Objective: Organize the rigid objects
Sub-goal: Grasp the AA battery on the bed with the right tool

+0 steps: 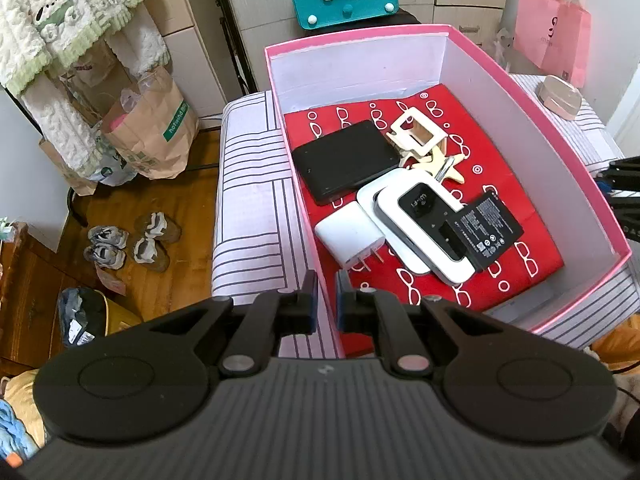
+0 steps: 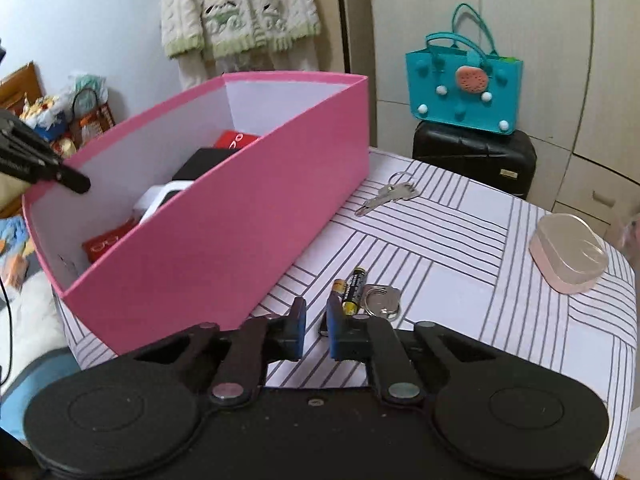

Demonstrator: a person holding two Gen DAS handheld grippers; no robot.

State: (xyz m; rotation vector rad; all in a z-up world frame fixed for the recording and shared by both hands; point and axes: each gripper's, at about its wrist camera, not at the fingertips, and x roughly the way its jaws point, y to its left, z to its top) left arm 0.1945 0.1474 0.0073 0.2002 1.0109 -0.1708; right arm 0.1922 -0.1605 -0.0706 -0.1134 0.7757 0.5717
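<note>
A pink box sits on a striped tabletop. Inside on a red glasses-print cloth lie a black case, a white charger, a white Wi-Fi router, a black battery pack and a cream wooden stand. My left gripper hovers over the box's near wall, jaws a small gap apart, empty. My right gripper is low over the table beside the box, narrowly open, empty. Just ahead lie two AA batteries and a key ring. Keys lie farther off.
A pink lidded case sits near the table's right edge. A teal bag stands on a black suitcase behind the table. Paper bags and shoes are on the wooden floor at left. A pink shopping bag hangs at the far right.
</note>
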